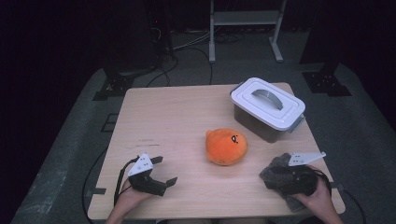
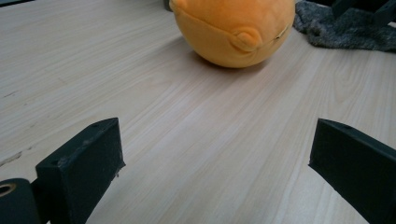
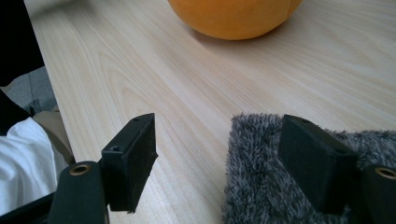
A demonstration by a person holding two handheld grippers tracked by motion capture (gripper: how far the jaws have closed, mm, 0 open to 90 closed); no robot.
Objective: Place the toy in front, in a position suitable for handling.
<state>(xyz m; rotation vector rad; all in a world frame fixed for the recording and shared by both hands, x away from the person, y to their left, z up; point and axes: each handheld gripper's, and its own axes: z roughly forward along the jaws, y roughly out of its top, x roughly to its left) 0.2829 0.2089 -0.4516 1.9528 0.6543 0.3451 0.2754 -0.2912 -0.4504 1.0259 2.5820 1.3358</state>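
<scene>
A round orange plush toy (image 1: 226, 146) (image 2: 233, 28) (image 3: 233, 16) lies near the middle of the wooden table (image 1: 168, 116). A grey fuzzy cloth (image 1: 276, 169) (image 2: 345, 28) (image 3: 261, 177) lies at the front right. My right gripper (image 1: 273, 176) (image 3: 219, 140) is open at the cloth's edge. One jaw rests on the cloth and the other stands over bare wood beside it. My left gripper (image 1: 165, 170) (image 2: 215, 149) is open at the front left, with only bare wood between its jaws. It points toward the plush.
A box with a white lid (image 1: 267, 101) and a grey handle stands at the back right, just behind the plush. The table's front edge runs close under both hands. A white garment (image 3: 18, 158) shows beyond that edge. A metal stand (image 1: 245, 18) is on the floor behind.
</scene>
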